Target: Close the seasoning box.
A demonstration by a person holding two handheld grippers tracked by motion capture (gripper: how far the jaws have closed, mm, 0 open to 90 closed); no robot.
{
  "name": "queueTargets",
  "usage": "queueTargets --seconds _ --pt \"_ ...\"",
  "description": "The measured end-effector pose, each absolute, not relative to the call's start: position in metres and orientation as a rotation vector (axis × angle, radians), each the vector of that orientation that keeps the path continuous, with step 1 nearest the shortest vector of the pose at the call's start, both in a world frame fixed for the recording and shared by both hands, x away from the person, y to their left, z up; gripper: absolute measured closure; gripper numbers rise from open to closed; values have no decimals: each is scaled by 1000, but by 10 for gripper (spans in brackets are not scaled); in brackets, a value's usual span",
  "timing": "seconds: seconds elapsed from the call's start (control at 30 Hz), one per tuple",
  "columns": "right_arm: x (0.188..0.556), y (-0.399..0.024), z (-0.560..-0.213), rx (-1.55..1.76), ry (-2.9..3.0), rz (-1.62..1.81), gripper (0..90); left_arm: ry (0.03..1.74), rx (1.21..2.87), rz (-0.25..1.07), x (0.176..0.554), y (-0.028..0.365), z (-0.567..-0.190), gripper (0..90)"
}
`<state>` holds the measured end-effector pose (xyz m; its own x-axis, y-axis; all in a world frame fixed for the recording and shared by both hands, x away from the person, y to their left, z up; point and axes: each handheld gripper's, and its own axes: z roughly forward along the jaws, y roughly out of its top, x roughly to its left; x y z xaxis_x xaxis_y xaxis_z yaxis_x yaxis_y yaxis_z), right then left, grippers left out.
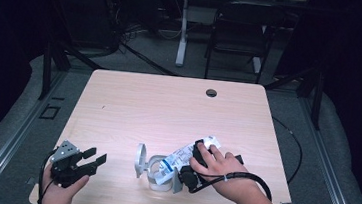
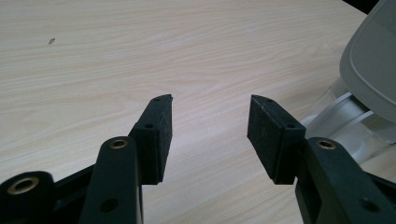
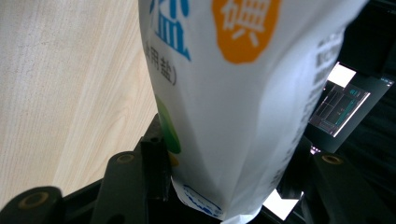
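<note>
Right tool (image 1: 198,161) clamps salt bag (image 1: 183,157), tipped over open jar (image 1: 159,173) for pouring; left tool (image 1: 94,158) gapes empty, waiting on tabletop (image 1: 168,106).

Left gripper (image 1: 94,159): black, grey three-cornered plate, brass-ringed screw holes. Right gripper (image 1: 197,159): black, thick cable looping out beside the table (image 1: 133,102) edge.

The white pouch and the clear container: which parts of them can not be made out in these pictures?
- White pouch, high view: its lower end is hidden by the right gripper and hand.
- Pouch, right gripper view: top edge cuts off the print.
- Clear container, left gripper view: right edge cuts it off.
- Container contents, high view: too small to tell.
</note>
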<state>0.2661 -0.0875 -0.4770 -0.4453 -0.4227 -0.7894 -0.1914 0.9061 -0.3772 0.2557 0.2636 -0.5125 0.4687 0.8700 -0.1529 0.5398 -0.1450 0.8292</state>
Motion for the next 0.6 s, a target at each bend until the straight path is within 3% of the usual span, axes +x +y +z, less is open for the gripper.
queueTargets --seconds 0.6 --pt "265 -88 -477 -444 2036 -283 505 1193 1817 461 256 263 -512 505"
